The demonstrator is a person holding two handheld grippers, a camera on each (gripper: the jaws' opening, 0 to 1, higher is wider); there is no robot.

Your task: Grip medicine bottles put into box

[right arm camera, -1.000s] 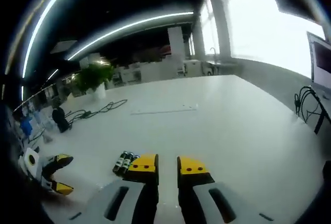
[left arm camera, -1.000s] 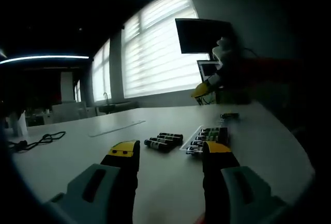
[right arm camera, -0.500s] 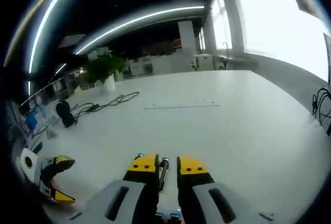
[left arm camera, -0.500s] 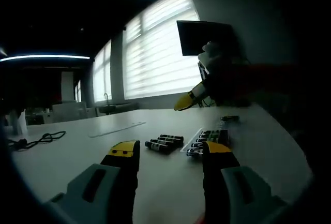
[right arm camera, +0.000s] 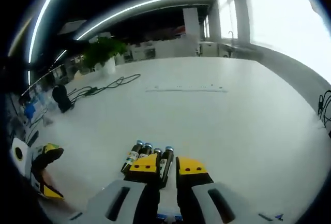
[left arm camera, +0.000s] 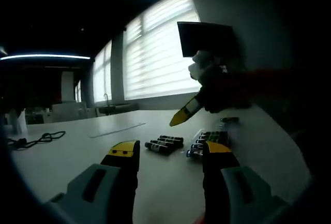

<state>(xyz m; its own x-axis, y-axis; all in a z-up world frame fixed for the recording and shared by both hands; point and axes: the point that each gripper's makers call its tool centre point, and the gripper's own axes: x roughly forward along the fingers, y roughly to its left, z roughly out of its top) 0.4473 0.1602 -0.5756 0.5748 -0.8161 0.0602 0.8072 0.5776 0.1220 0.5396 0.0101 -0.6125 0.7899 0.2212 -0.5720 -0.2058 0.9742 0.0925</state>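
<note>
Several dark medicine bottles [left arm camera: 163, 142] lie loose on the white table [left arm camera: 103, 146]. Just right of them is a clear box [left arm camera: 208, 137] holding more bottles. My left gripper [left arm camera: 169, 151] hovers low in front of both, jaws wide open and empty. A gloved hand [left arm camera: 207, 69] brings my right gripper [left arm camera: 183, 114] in above the loose bottles, its yellow tips together. In the right gripper view, the blue-capped bottles [right arm camera: 147, 154] lie just beyond my right gripper [right arm camera: 167, 164], whose jaws stand close together with nothing held. The left gripper [right arm camera: 44, 175] shows open at the far left.
A dark monitor [left arm camera: 207, 38] stands at the table's far end by bright blinds. A black cable [left arm camera: 36, 141] lies at the left and a flat clear strip [left arm camera: 116, 128] further back. A potted plant [right arm camera: 101, 56] and more cables [right arm camera: 103, 87] sit far across the table.
The right gripper has come down and leftward toward the loose bottles, which now lie just ahead of its jaws in its own view. The left gripper has stayed still and open.
</note>
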